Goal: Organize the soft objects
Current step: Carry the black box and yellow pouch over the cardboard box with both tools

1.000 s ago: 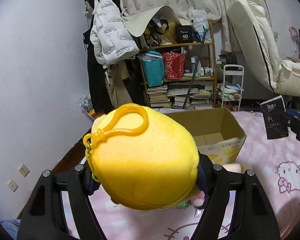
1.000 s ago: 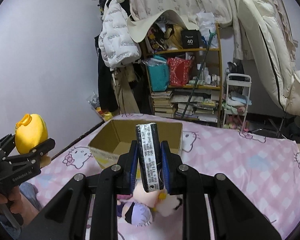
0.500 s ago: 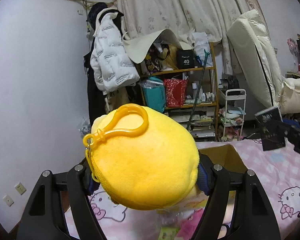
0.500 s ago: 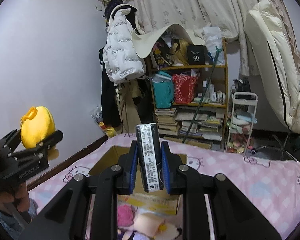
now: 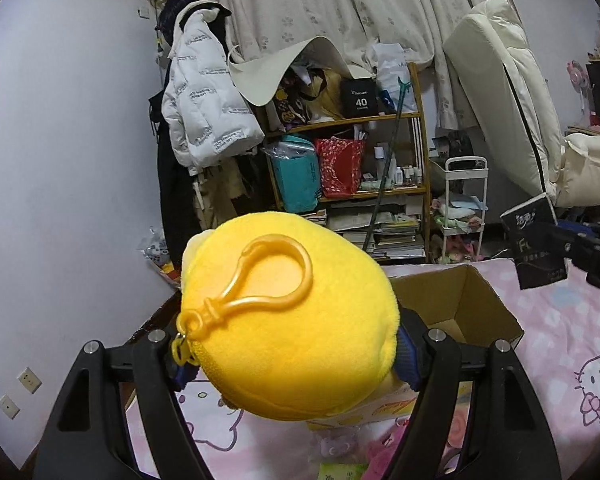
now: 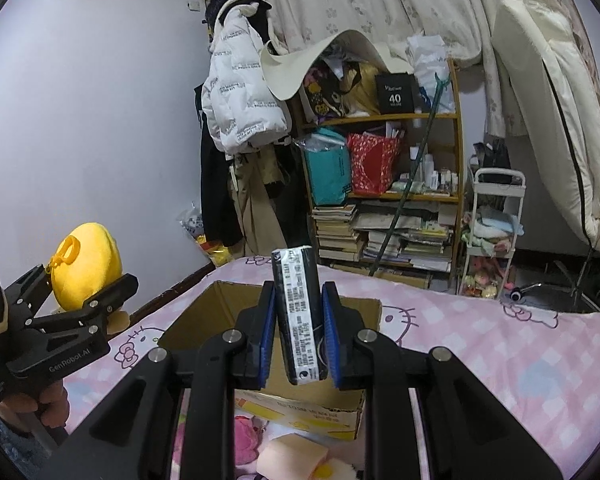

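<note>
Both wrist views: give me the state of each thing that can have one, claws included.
Left claw: shut on the yellow plush, held in the air.
Yellow plush: gripped, clip loop facing the camera.
Right claw: shut on the black packet.
Black packet: gripped, standing upright.
Cardboard box: open on the pink bedsheet; no contents visible.

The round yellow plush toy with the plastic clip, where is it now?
The round yellow plush toy sits clamped in the left gripper, held above the pink bed beside the open cardboard box.
</note>
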Available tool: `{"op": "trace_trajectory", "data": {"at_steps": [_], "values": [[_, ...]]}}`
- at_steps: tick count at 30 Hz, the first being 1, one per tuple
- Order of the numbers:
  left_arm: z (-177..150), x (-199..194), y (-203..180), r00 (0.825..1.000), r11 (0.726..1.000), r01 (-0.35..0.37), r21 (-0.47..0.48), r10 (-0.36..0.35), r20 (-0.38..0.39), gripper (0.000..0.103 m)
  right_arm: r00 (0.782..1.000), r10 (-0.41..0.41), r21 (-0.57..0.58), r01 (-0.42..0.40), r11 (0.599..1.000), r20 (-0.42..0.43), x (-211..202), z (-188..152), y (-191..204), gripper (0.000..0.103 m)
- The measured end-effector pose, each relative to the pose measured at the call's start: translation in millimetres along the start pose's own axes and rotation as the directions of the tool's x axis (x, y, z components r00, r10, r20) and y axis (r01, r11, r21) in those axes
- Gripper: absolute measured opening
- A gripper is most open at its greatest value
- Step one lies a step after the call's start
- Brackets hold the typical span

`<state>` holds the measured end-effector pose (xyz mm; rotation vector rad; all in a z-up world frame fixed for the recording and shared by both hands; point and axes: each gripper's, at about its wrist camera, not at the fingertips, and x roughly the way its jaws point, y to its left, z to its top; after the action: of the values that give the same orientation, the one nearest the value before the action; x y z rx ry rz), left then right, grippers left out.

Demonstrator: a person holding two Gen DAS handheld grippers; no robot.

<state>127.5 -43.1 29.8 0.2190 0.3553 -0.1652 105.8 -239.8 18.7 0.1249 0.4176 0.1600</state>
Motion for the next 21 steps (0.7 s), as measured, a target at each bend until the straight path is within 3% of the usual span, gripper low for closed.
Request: {"op": "trace_trajectory", "data": {"at_steps": [12,21], "values": [[-16,37,-15,0.993,0.995,0.097,-0.014,-0.097,-0.067,0.075,0.997,0.028,0.006,-0.027,1.000,-0.072,39,-23,-5,0.023],[-28,58,-31,0.988,0.992,0.121,0.034,-0.117,-0.099,0.077,0.992,0.017,0.003,-0.017,1.000,-0.124,58,-34,-9,0.023]]}}
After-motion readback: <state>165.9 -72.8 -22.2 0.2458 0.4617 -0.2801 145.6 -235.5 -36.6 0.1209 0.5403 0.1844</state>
